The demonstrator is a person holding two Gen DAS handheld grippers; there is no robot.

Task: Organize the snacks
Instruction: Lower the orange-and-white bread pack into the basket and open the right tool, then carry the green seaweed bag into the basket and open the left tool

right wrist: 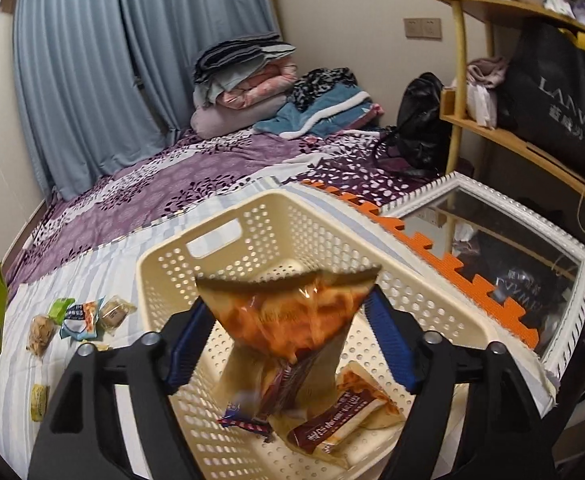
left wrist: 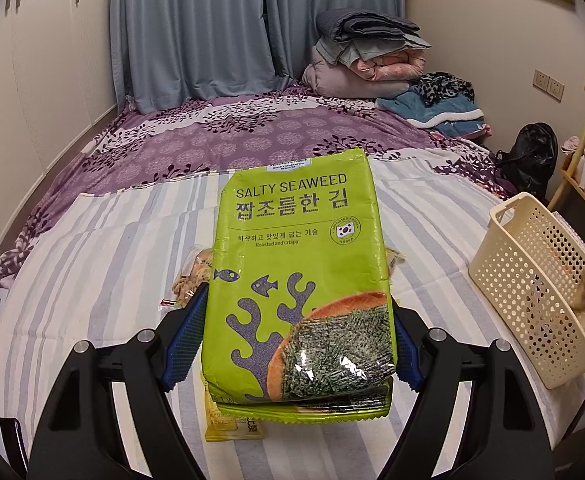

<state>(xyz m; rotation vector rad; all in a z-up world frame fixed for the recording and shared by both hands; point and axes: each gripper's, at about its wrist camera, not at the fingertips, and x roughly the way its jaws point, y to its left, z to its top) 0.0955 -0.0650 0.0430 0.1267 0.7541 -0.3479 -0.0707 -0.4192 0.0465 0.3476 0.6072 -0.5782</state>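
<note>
While the left tool (left wrist: 296,336) clamps its blue pads against both sides of a lime-green seaweed pack (left wrist: 298,276), the printing reads "SALTY SEAWEED", Korean script, "Roasted and crispy" and a round "KOREA" seal with a flag. It sits above the striped bed cover (left wrist: 92,264), with a yellow packet (left wrist: 234,430) beneath its near end. The right tool (right wrist: 288,332) stands wide, an orange snack bag (right wrist: 288,312) blurred between its fingers over the cream perforated basket (right wrist: 252,216). Inside lies a brown-labelled packet (right wrist: 340,416) with Chinese writing and a small blue-red wrapper (right wrist: 244,424). More small snacks (right wrist: 80,318) lie on the cover left of the basket. On the shelf a black bag (right wrist: 560,108) reads "LANWE".
</note>
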